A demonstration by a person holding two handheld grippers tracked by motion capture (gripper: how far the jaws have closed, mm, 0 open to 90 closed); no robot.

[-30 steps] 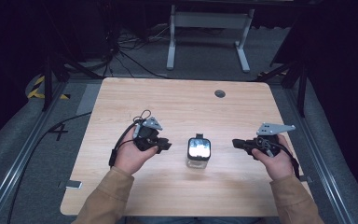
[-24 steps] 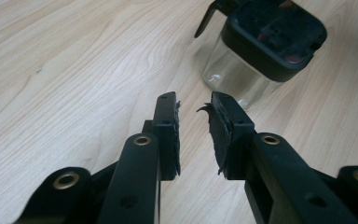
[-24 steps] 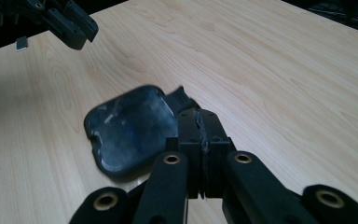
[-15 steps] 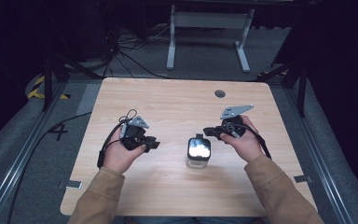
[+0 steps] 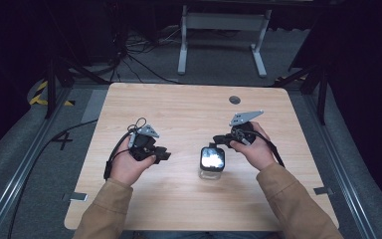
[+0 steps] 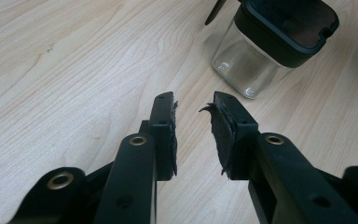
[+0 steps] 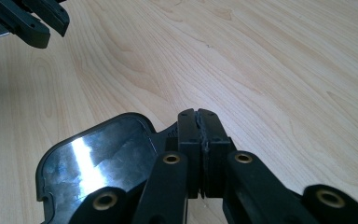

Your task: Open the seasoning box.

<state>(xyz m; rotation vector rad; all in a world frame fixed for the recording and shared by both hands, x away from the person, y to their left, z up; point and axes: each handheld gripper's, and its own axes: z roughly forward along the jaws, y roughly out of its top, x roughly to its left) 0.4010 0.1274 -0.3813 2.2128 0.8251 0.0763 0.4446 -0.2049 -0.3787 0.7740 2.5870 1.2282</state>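
On the wooden table [image 5: 189, 114] stood a small square glass jar [image 5: 211, 164] with a shiny black lid [image 7: 93, 168], near the front middle. Seen from the left gripper view, the jar's [image 6: 251, 65] clear sides had nothing inside, which the high view could not tell. The right gripper [image 5: 218, 141] was just over the lid's far edge. Its jaws were pressed together in the right gripper view [image 7: 198, 122], and I could not tell if they pinched anything. The left gripper [image 5: 160, 155] was off to the jar's left, apart from it, jaws partly open and holding nothing.
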